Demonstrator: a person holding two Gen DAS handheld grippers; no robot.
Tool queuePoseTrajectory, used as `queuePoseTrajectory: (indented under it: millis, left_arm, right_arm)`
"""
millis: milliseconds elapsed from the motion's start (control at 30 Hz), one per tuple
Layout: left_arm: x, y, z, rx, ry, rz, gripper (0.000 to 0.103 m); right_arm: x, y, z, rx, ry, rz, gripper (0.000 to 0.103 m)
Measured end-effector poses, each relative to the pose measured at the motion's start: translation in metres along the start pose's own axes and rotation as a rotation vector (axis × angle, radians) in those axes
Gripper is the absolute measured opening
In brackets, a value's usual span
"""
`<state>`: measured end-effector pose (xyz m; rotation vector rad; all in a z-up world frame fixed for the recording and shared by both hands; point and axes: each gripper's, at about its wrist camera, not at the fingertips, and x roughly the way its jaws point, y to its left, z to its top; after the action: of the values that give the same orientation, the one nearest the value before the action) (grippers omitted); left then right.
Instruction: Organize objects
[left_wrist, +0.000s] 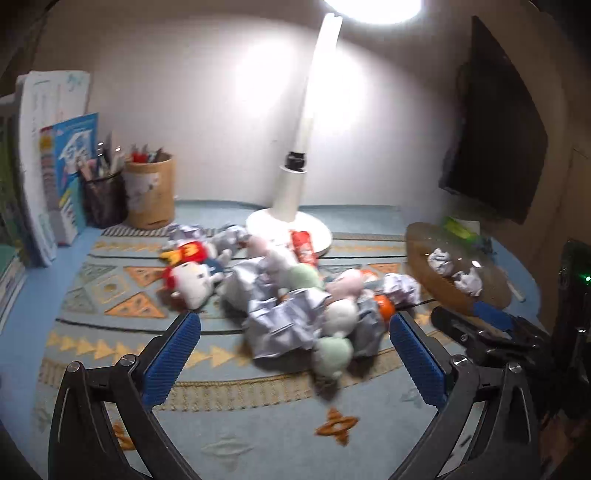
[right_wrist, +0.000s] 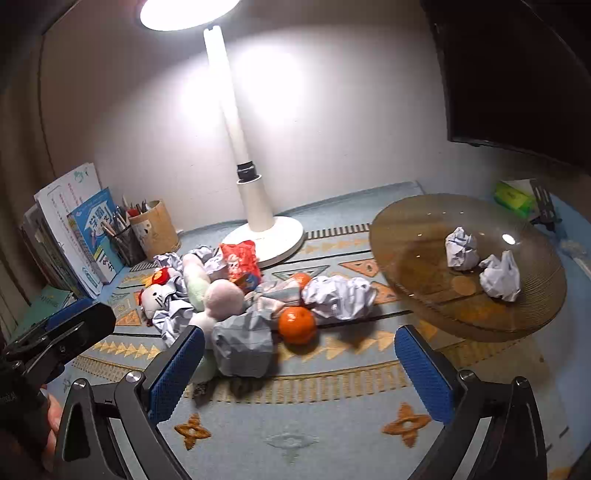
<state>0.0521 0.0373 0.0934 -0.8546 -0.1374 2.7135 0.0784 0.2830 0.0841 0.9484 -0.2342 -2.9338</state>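
Note:
A heap of crumpled paper (left_wrist: 280, 321), plush toys (left_wrist: 192, 282), an orange (right_wrist: 297, 325) and a red snack packet (right_wrist: 240, 264) lies on the patterned mat in front of the lamp. A brown glass plate (right_wrist: 413, 251) at the right holds two paper balls (right_wrist: 460, 247). My left gripper (left_wrist: 294, 319) is open, its blue pads wide apart just short of the heap and touching nothing. My right gripper (right_wrist: 299, 334) is also open, facing the orange and a grey paper wad (right_wrist: 243, 343), with nothing gripped. Each gripper shows at the edge of the other's view.
A white desk lamp (right_wrist: 258, 221) stands behind the heap. Pen cups (right_wrist: 155, 229) and upright books (right_wrist: 88, 236) fill the back left. A green pack (right_wrist: 513, 195) lies behind the plate, and a dark screen (left_wrist: 495, 122) hangs at the right. A hand (right_wrist: 53, 410) holds the left gripper.

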Motion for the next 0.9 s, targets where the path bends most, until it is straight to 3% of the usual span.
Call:
queuePoseTrajectory:
  millis: [100,167,267,333,433,600,633,700,767,900]
  left_arm:
    - [0.013,0.03,-0.016,-0.01,-0.002,0.104,0.102]
    - [0.02,0.043,-0.024,-0.053,0.004,0.086,0.102]
    - [0.024,0.048,-0.031,-0.063,0.01,0.089,0.102]
    - [0.021,0.043,-0.032,-0.033,-0.015,0.09,0.102]
    - [0.021,0.039,-0.035,-0.025,0.011,0.091,0.102]
    - [0.03,0.046,-0.036,-0.074,0.065,0.087,0.102]
    - [0.031,0.047,-0.036,-0.073,0.068,0.086,0.102]
    - [0.031,0.043,-0.036,-0.052,0.071,0.065,0.101]
    - [0.033,0.035,-0.034,0.0,0.094,0.015,0.101]
    - [0.034,0.006,-0.013,0.277,0.114,-0.018,0.097]
  right_arm:
    - [0.005,0.02,-0.012,-0.003,-0.109,-0.044,0.1]
    - [0.004,0.027,-0.018,0.009,-0.202,-0.135,0.1]
    - [0.009,0.029,-0.023,0.007,-0.249,-0.186,0.1]
    - [0.015,0.031,-0.025,-0.022,-0.213,-0.206,0.101]
    - [0.026,0.041,-0.025,-0.082,-0.165,-0.225,0.103]
    - [0.061,0.055,-0.032,-0.163,0.048,-0.226,0.103]
    - [0.064,0.056,-0.033,-0.174,0.057,-0.244,0.103]
    - [0.062,0.053,-0.034,-0.166,0.057,-0.198,0.102]
    - [0.058,0.046,-0.034,-0.135,0.058,-0.115,0.094]
    - [0.059,0.024,-0.032,-0.036,0.1,0.037,0.065]
